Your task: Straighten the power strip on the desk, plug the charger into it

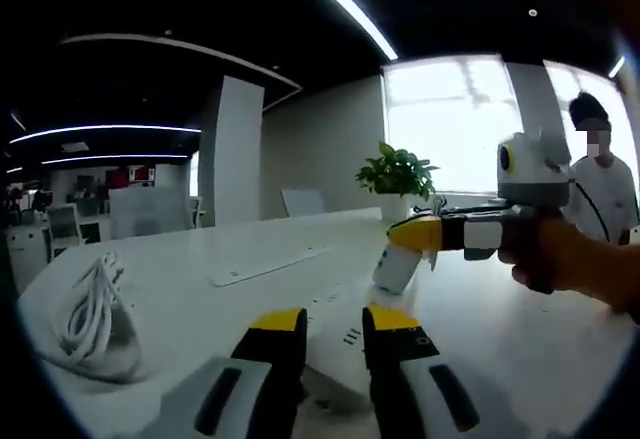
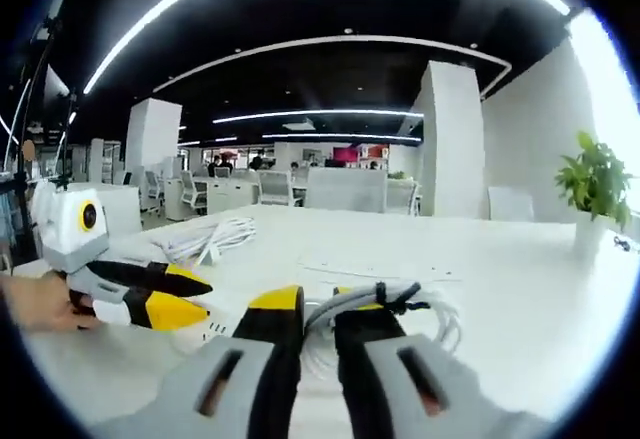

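Left gripper (image 1: 333, 327) points low across the white desk (image 1: 500, 349), jaws slightly apart over the power strip (image 1: 335, 331), gripping nothing. Right gripper (image 1: 408, 235), held level in a hand (image 1: 570, 259), is clamped on the white charger (image 1: 398, 267) just above the strip. Coiled white cable (image 1: 92, 314) lies at the desk's left.

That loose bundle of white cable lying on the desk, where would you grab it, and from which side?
Probably from above, across the bunched middle of the cable bundle, where the loops run side by side. It lies flat on the desk, so jaws can straddle the strands there; a single outer loop would likely slip out.
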Demonstrator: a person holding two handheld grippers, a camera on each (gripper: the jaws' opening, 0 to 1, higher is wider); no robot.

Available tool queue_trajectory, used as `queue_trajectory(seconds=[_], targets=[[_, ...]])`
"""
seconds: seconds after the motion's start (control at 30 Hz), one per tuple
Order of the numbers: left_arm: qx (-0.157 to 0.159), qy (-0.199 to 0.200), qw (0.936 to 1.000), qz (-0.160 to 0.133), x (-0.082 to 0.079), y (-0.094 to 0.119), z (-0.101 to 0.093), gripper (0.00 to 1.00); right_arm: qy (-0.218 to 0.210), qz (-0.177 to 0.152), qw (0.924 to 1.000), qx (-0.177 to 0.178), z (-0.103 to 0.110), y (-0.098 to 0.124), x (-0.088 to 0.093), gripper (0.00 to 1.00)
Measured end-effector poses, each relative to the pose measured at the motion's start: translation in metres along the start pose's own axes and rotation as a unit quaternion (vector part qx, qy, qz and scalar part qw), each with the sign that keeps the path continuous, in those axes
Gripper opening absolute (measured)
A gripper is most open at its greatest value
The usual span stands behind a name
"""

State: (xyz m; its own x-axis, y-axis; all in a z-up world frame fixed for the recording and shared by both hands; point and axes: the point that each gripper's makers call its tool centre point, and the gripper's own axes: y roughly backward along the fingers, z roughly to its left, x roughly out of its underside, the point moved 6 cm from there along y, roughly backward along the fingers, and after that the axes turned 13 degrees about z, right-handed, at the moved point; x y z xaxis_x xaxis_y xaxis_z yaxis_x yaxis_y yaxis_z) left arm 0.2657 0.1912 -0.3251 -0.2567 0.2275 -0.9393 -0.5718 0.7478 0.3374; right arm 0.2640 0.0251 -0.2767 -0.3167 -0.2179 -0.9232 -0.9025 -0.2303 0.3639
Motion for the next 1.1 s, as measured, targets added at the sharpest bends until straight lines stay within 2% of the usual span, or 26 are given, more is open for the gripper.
queue_trajectory(seconds=[0.03, 0.13, 0.23, 0.3, 0.37, 0.4, 0.43, 0.47, 0.53, 0.57, 0.6, 0.63, 0.67, 0.73, 0.8, 0.83, 0.87, 0.9, 0.93, 1.0, 1.07, 1.1], targets=[[0.0, -0.002, 1.0, 0.001, 0.0, 0.0, -0.001, 0.26, -0.021, 0.019, 0.9996, -0.005, 0.001, 0.003, 0.001, 0.1], [-0.002, -0.006, 1.0, 0.004, 0.001, 0.0, -0.001, 0.26, 0.0, 0.058, 0.9982, -0.016, 0.001, 0.003, -0.004, 0.1], [-0.003, -0.008, 1.0, 0.004, 0.001, 0.0, -0.002, 0.26, 0.004, 0.082, 0.9966, -0.013, 0.0, 0.004, -0.005, 0.08], [-0.004, -0.009, 0.9999, 0.004, 0.001, 0.001, -0.002, 0.26, -0.011, 0.093, 0.9955, -0.018, 0.0, 0.005, -0.006, 0.07], [-0.006, -0.022, 0.9997, 0.001, -0.002, 0.001, 0.001, 0.25, 0.001, 0.101, 0.9945, -0.028, 0.0, 0.002, -0.008, 0.06], [-0.007, -0.058, 0.9983, -0.004, -0.01, 0.001, 0.0, 0.25, 0.005, 0.111, 0.9933, -0.034, 0.0, 0.001, -0.01, 0.06], [-0.013, -0.077, 0.9969, -0.006, -0.016, 0.002, 0.0, 0.24, 0.025, 0.12, 0.9916, -0.042, 0.0, 0.0, -0.01, 0.06], [-0.016, -0.084, 0.9955, -0.039, -0.034, 0.002, -0.002, 0.23, 0.037, 0.132, 0.989, -0.056, 0.0, -0.002, -0.013, 0.06], [0.038, -0.088, 0.9941, -0.051, -0.056, -0.004, -0.011, 0.22, 0.035, 0.159, 0.9832, -0.082, -0.003, -0.006, -0.016, 0.06], [0.068, -0.083, 0.9934, -0.04, -0.066, -0.01, -0.015, 0.22, 0.026, 0.169, 0.9807, -0.094, -0.005, -0.008, -0.018, 0.06], [0.087, -0.094, 0.9909, -0.043, -0.077, -0.015, -0.018, 0.22, 0.033, 0.181, 0.9776, -0.102, -0.006, -0.01, -0.02, 0.05], [0.091, -0.123, 0.9874, -0.037, -0.085, -0.02, -0.018, 0.22, 0.043, 0.189, 0.9749, -0.109, -0.007, -0.01, -0.021, 0.05], [0.096, -0.137, 0.9858, -0.02, -0.09, -0.027, -0.018, 0.22, 0.045, 0.189, 0.975, -0.109, -0.007, -0.011, -0.022, 0.05], [0.109, -0.144, 0.9835, -0.012, -0.098, -0.037, -0.019, 0.22, 0.065, 0.186, 0.9741, -0.11, -0.004, -0.01, -0.021, 0.05], [0.131, -0.154, 0.9794, 0.001, -0.098, -0.049, -0.023, 0.2, 0.075, 0.176, 0.9758, -0.106, -0.001, -0.008, -0.018, 0.05], [0.13, -0.179, 0.9751, 0.014, -0.097, -0.056, -0.022, 0.2, 0.078, 0.17, 0.9769, -0.104, -0.001, -0.007, -0.017, 0.04], [0.133, -0.181, 0.9743, 0.021, -0.098, -0.06, -0.021, 0.19, 0.078, 0.164, 0.9781, -0.102, -0.001, -0.006, -0.016, 0.04], [0.14, -0.183, 0.9725, 0.032, -0.099, -0.064, -0.018, 0.18, 0.071, 0.156, 0.9799, -0.102, -0.003, -0.005, -0.015, 0.04], [0.142, -0.18, 0.9728, 0.036, -0.105, -0.073, -0.008, 0.17, 0.075, 0.148, 0.9806, -0.104, -0.003, -0.004, -0.013, 0.04], [0.159, -0.154, 0.9741, 0.048, -0.106, -0.082, -0.006, 0.14, 0.05, 0.104, 0.9875, -0.107, -0.003, 0.0, -0.008, 0.04], [0.166, -0.151, 0.9726, 0.062, -0.1, -0.096, -0.006, 0.13, 0.045, 0.046, 0.9918, -0.111, -0.004, 0.002, -0.002, 0.05], [0.168, -0.154, 0.9705, 0.078, -0.092, -0.101, -0.009, 0.11, 0.011, 0.029, 0.9936, -0.108, -0.006, 0.003, 0.001, 0.05]])
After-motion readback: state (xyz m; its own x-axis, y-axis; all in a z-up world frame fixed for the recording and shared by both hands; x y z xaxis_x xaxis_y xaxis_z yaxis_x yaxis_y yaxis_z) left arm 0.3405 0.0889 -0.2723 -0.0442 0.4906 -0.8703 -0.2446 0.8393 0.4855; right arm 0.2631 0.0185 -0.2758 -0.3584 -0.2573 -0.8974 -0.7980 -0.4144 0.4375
